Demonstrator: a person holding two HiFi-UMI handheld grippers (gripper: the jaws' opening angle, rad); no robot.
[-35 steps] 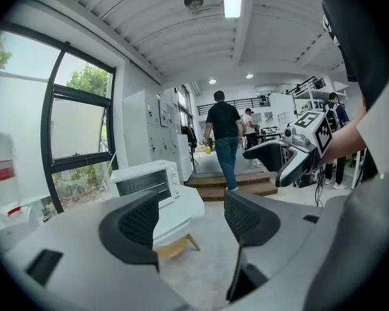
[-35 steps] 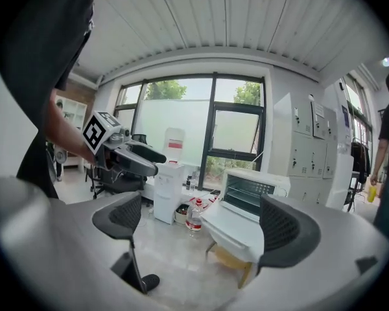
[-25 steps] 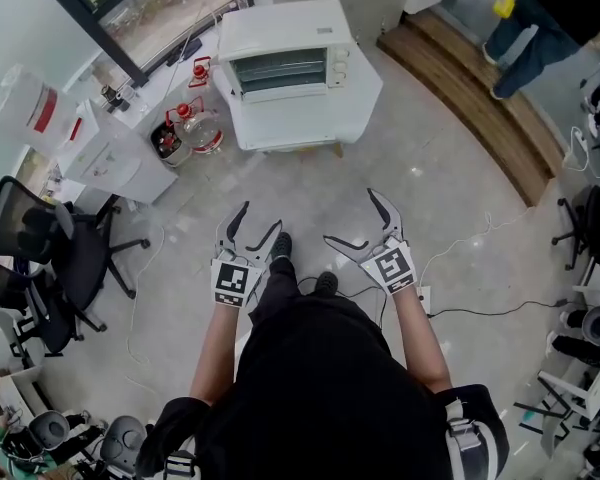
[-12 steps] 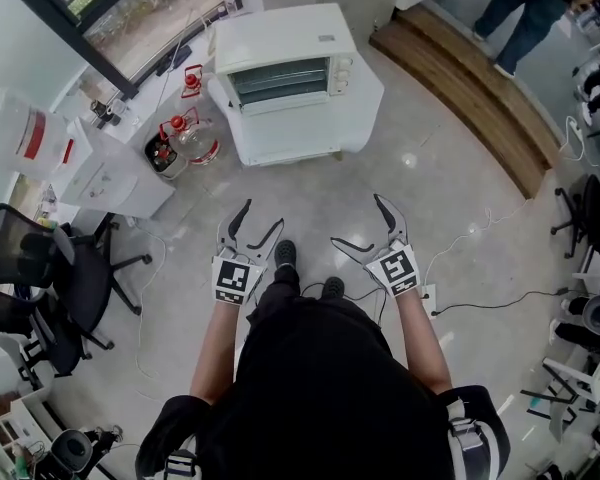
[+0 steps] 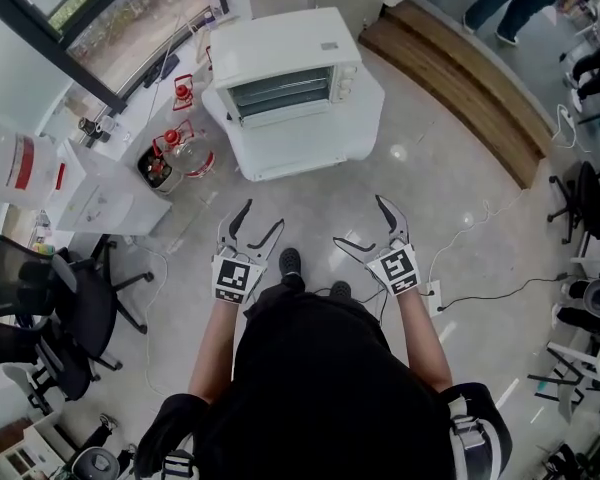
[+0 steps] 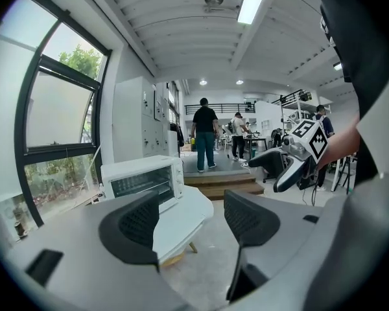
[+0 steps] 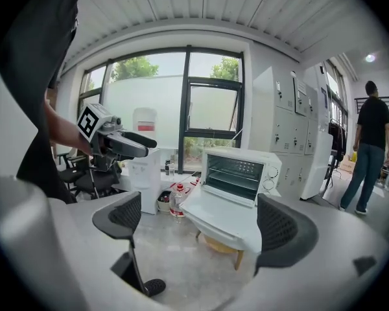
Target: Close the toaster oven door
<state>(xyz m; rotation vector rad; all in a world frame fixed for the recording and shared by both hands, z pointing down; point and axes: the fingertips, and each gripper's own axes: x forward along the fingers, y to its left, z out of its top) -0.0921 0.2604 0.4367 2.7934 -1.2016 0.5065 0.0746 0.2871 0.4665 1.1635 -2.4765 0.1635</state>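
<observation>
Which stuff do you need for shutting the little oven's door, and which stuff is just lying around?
For the job: toaster oven, left claw, right claw, both open and empty.
Just lying about: water jug, office chair, water dispenser.

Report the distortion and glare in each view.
Head view: wide-angle bowing toward the edges, one bright glare spot on the glossy floor right of the toaster oven. Left gripper view: strong fisheye with black rounded corners, ceiling light blown out. Right gripper view: same fisheye border, window overexposed, toaster oven fairly sharp.
</observation>
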